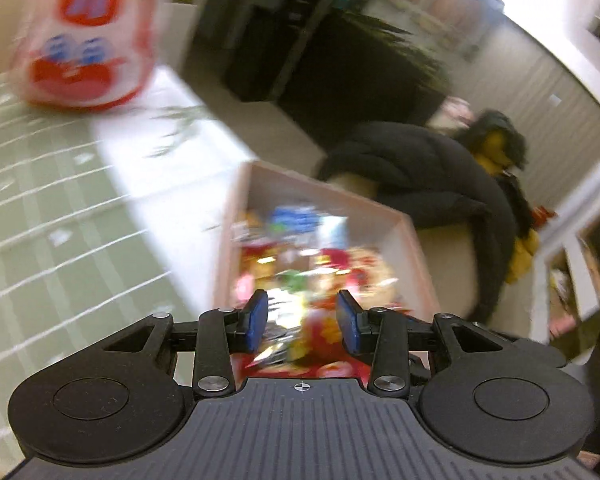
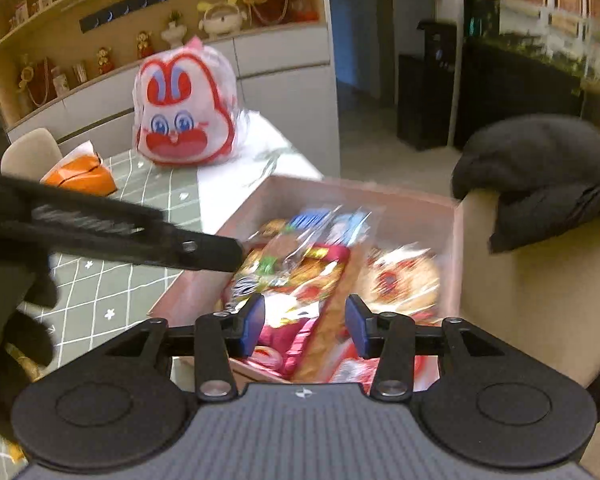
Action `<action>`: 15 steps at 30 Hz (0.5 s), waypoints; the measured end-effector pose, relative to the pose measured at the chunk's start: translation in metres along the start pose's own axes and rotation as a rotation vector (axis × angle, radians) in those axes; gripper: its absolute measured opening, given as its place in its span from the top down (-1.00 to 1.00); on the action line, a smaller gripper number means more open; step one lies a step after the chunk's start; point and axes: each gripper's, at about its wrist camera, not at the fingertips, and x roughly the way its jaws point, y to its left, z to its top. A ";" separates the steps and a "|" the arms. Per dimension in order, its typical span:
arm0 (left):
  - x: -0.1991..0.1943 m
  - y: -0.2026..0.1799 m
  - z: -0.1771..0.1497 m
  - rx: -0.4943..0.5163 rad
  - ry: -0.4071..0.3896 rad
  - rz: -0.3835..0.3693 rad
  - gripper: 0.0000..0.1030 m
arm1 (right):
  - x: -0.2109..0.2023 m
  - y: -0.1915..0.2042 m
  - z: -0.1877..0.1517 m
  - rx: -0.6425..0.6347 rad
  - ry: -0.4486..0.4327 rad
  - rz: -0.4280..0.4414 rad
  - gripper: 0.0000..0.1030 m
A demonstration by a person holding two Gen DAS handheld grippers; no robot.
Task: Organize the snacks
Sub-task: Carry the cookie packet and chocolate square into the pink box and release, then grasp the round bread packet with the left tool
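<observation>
A pink box (image 1: 324, 196) (image 2: 380, 200) full of colourful snack packets (image 1: 300, 264) (image 2: 320, 272) sits at the table's edge. My left gripper (image 1: 302, 316) hovers open and empty over the packets; its view is blurred. It also shows in the right wrist view (image 2: 148, 240) as a black arm reaching over the box's left side. My right gripper (image 2: 305, 326) is open and empty just above the near packets. A red and white rabbit-face bag (image 1: 88, 36) (image 2: 184, 108) stands on the table beyond the box.
A green checked tablecloth (image 1: 40, 220) (image 2: 100, 288) covers the table left of the box. An orange tissue holder (image 2: 80, 174) lies on it. A chair with a black jacket (image 1: 428, 176) (image 2: 540, 168) stands right of the box. Shelves with ornaments (image 2: 140, 32) line the back wall.
</observation>
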 end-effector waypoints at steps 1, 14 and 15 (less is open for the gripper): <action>-0.007 0.008 -0.006 -0.021 -0.008 0.008 0.19 | 0.006 0.004 -0.002 0.018 0.014 0.014 0.14; -0.125 0.099 -0.065 -0.160 -0.112 0.302 0.19 | -0.017 0.019 -0.042 0.036 0.029 0.116 0.17; -0.132 0.108 -0.069 -0.177 -0.112 0.337 0.19 | -0.025 0.026 -0.044 0.002 0.003 0.106 0.09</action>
